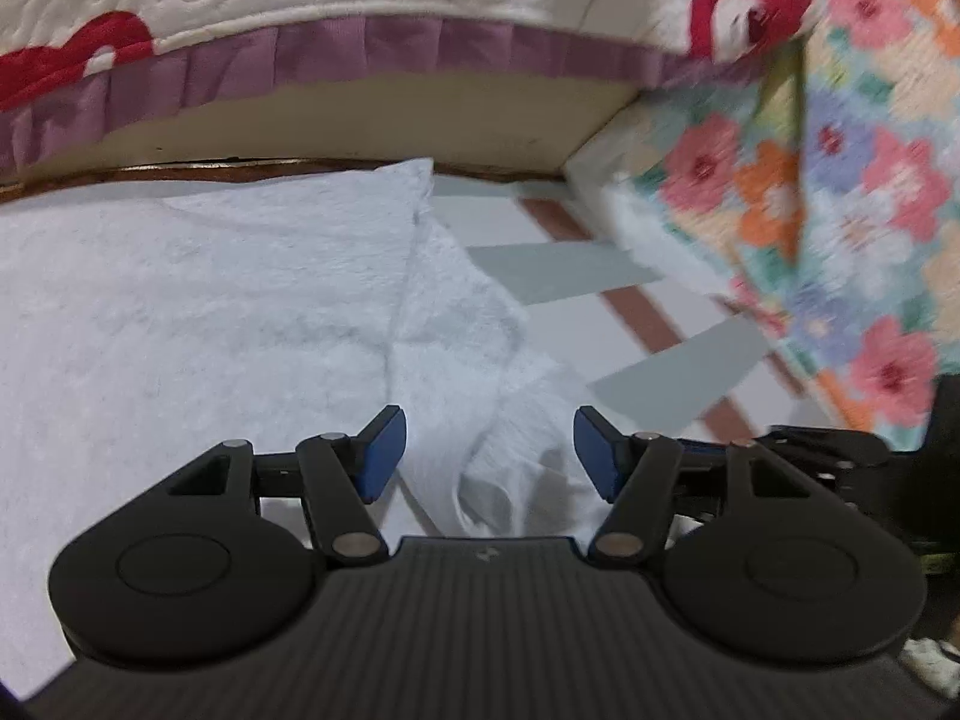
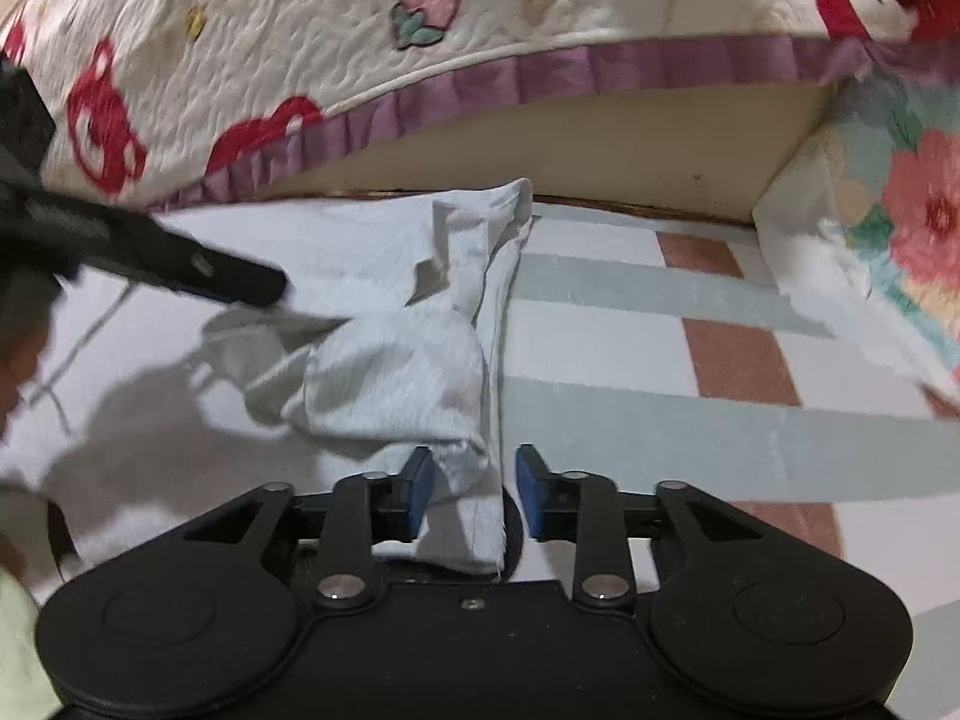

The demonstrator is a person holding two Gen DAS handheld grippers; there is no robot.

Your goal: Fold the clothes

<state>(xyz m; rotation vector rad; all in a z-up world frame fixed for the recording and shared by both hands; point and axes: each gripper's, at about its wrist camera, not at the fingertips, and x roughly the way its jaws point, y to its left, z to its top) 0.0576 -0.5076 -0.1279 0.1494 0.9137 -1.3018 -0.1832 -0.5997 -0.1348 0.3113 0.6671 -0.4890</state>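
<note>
the white garment (image 2: 396, 360) is bunched lengthwise between the right gripper (image 2: 472, 492), parted and nearer; left gripper (image 1: 489, 450) is spread, empty.

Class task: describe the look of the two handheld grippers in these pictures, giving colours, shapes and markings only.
Both the left gripper and the right gripper are matte black, with two rounded lobes flanking a ribbed central body. Angular linkage bars with silver pivot pins carry the fingers, which end in flat blue pads. A small pale logo marks the left body's front edge. No cables or sleeves are clearly visible.
</note>
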